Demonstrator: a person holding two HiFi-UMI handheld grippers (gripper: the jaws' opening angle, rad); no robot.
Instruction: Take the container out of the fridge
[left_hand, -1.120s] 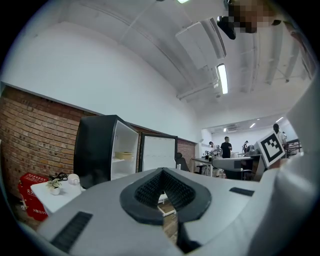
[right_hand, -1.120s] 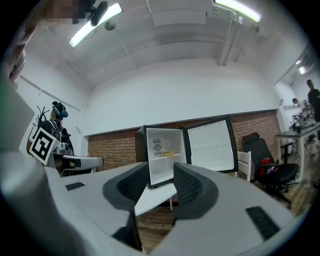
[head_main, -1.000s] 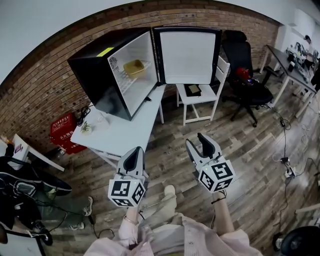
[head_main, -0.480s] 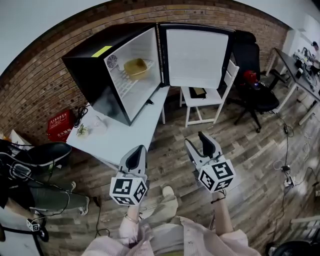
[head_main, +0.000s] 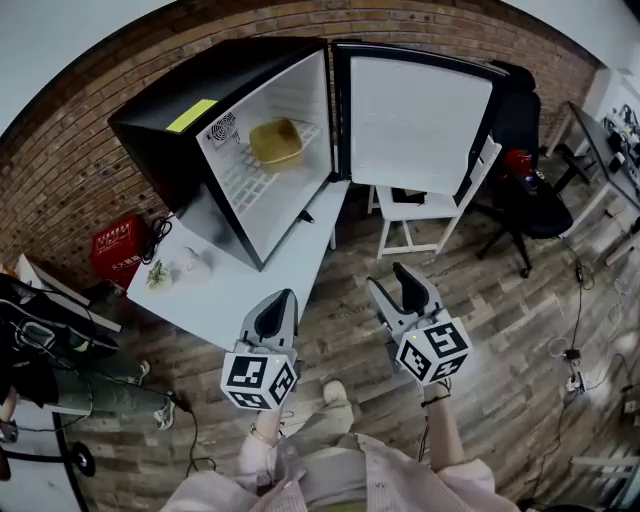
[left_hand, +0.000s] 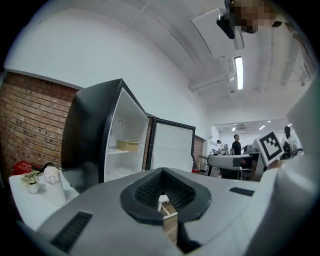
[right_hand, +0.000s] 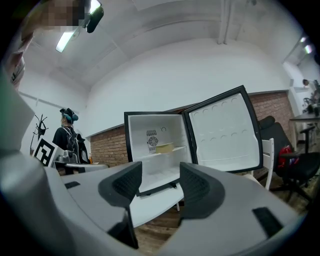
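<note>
Yellow container (head_main: 276, 143) in black, white-lined fridge (head_main: 165, 120).

The fridge (head_main: 190, 150) stands on the far part of the table (head_main: 265, 285), backed against the brick wall (head_main: 60, 170). Its door (head_main: 420, 110) hangs open to the right, past the table's edge and above a chair (head_main: 425, 208) on the floor. Right of that chair is an office chair (head_main: 530, 185). Inside the fridge, the container (head_main: 276, 142) sits on the upper shelf (head_main: 255, 170), toward the back. On the table left of the fridge, a small potted plant (head_main: 155, 275) and a bottle (head_main: 195, 265) stand close together. A crate (head_main: 112, 250) lies on the floor left of the table, by the wall. The left gripper (head_main: 283, 297) and the right gripper (head_main: 390, 280) are side by side over the floor in front of the table, well apart from the fridge.
</note>
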